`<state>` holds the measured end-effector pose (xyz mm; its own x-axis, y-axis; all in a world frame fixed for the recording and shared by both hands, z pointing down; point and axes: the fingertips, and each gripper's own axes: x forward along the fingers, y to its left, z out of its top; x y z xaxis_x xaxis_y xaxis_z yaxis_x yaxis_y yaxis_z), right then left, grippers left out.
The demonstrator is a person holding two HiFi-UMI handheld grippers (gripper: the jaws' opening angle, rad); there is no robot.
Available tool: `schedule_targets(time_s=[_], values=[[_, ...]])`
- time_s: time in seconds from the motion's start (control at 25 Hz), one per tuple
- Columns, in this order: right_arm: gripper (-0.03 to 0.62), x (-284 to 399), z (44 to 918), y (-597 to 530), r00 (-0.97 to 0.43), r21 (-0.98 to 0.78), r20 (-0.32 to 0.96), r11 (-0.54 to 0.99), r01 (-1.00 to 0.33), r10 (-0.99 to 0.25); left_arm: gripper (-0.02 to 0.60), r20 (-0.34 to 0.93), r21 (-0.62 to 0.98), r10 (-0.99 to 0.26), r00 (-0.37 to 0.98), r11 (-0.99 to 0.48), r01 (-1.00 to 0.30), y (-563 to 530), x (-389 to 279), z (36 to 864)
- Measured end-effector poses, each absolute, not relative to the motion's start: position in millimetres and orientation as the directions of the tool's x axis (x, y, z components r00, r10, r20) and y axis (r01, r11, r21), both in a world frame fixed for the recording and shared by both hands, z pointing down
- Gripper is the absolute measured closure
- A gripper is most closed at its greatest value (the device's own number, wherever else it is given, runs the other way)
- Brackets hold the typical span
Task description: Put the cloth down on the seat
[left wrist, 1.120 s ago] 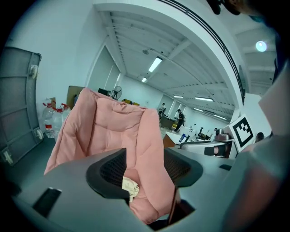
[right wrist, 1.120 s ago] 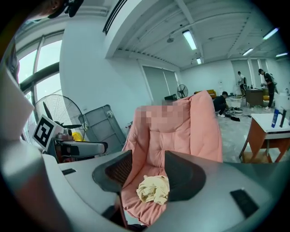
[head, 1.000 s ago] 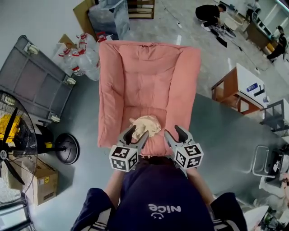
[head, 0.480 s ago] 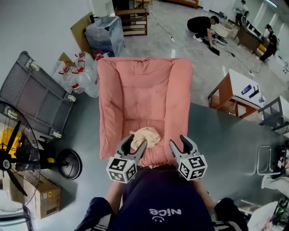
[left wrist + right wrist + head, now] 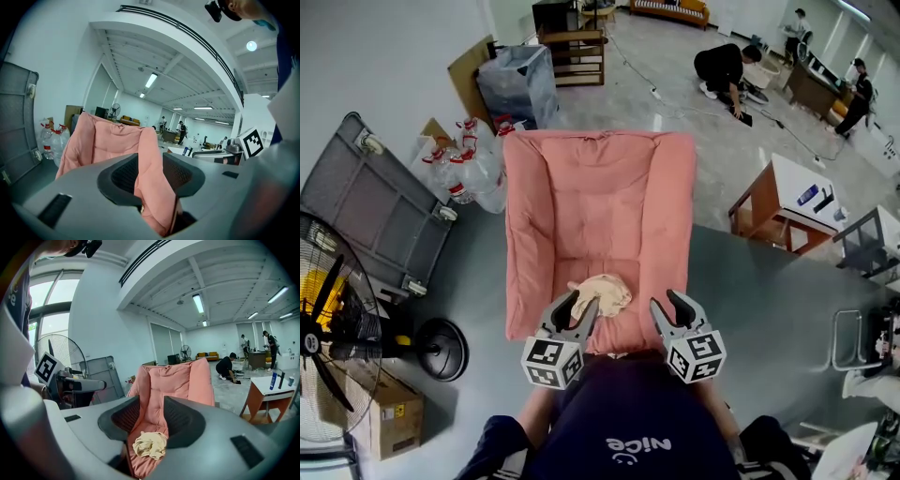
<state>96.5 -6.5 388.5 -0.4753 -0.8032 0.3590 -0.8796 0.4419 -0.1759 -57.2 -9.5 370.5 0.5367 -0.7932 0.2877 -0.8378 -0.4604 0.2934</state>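
Crumpled beige cloth (image 5: 600,293) lies on the seat (image 5: 572,270) of the pink armchair (image 5: 591,197), mid-frame. Just below it, the left tool (image 5: 578,305) and right tool (image 5: 669,302) hover empty, jaws apart though just narrowing.

Bright, even light from ceiling strip lights (image 5: 199,303), soft shadows, strong fisheye bending, dark corners in both gripper views.

One pink padded fabric armchair (image 5: 598,206). One crumpled cream cloth (image 5: 600,292). One black floor fan (image 5: 323,328). One grey mesh trolley (image 5: 370,211). One brown cardboard box (image 5: 389,412). Three people (image 5: 727,67) far off. The clear red-capped plastic bottles (image 5: 469,155) are too clustered to count.
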Motion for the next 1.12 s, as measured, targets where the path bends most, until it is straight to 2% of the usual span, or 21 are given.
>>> schedule_targets(time_s=[0.08,0.16,0.32,0.48,1.12], values=[[0.464,98.9,386.4,-8.2,-0.458,-0.163,0.353,0.429,-0.889,-0.816,0.452,0.279,0.283,-0.813,0.51,-0.438,-0.853,-12.4,-61.5,369.0],[0.501,103.8,385.1,-10.9,-0.432,-0.147,0.353,0.407,-0.902,-0.83,0.536,0.288,0.262,-0.833,0.473,-0.406,-0.875,-14.5,-66.2,371.9],[0.524,107.4,379.0,-16.4,-0.425,-0.142,0.34,0.401,-0.905,-0.839,0.555,0.302,0.262,-0.844,0.444,-0.374,-0.889,-15.0,-71.2,375.8],[0.537,100.2,376.0,-17.2,-0.456,-0.131,0.341,0.439,-0.889,-0.822,0.561,0.292,0.295,-0.831,0.474,-0.393,-0.871,-16.8,-67.1,373.9],[0.537,98.1,380.5,-30.4,-0.482,-0.111,0.352,0.476,-0.872,-0.802,0.561,0.294,0.299,-0.803,0.519,-0.438,-0.848,-32.7,-50.9,372.3]])
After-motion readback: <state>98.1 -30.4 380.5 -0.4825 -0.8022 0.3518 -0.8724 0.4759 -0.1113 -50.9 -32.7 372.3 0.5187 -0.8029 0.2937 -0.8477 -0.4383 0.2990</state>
